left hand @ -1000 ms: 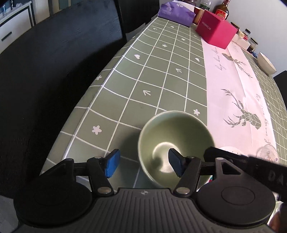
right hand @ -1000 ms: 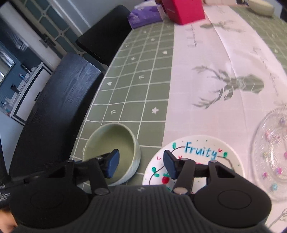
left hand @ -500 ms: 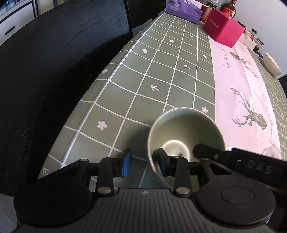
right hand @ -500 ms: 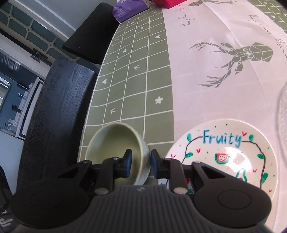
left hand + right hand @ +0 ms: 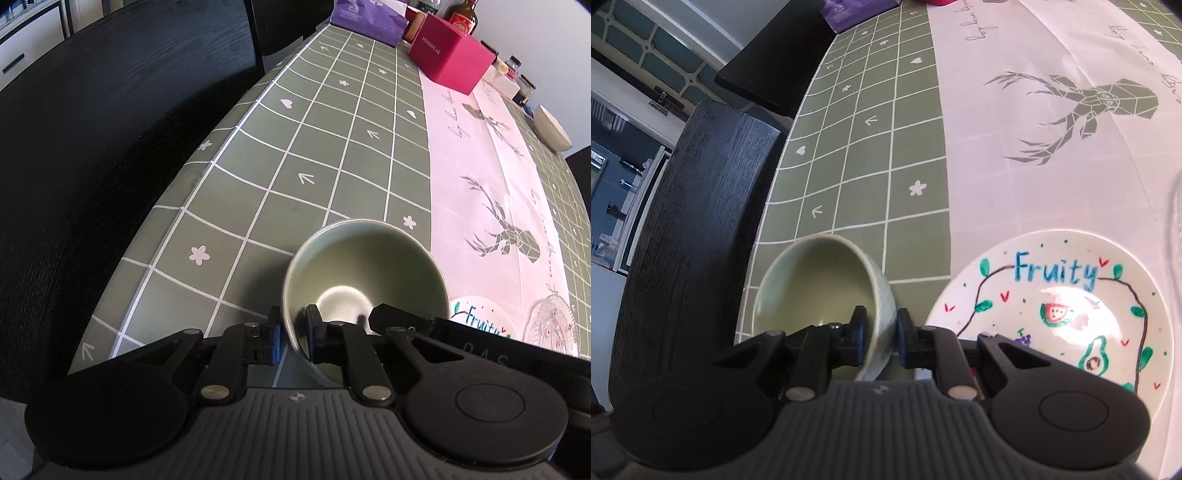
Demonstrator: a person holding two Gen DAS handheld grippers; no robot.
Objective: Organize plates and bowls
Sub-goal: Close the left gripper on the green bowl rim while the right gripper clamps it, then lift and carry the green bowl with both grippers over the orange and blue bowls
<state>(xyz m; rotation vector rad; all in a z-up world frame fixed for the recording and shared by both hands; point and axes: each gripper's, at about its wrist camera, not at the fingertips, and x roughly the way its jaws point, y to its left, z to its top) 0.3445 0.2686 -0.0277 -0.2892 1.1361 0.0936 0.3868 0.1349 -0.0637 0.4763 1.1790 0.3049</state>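
Observation:
A green bowl (image 5: 365, 266) sits near the table's front left corner and also shows in the right wrist view (image 5: 820, 284). My left gripper (image 5: 293, 336) is shut on the bowl's left rim. My right gripper (image 5: 880, 332) is shut on its right rim; part of that gripper shows in the left wrist view (image 5: 402, 321). The bowl looks tilted in both views. A white plate (image 5: 1052, 306) painted "Fruity" lies just right of the bowl. A clear glass plate (image 5: 554, 321) lies beyond it to the right.
A green checked tablecloth (image 5: 314, 155) with a white deer runner (image 5: 480, 192) covers the table. A pink box (image 5: 450, 59), a purple pack (image 5: 365, 18), bottles and jars stand at the far end, with a white bowl (image 5: 552, 127). Black chairs (image 5: 92, 147) stand along the left edge.
Both grippers have closed from open onto opposite rims of the green bowl. The bowl has tipped and looks slightly raised.

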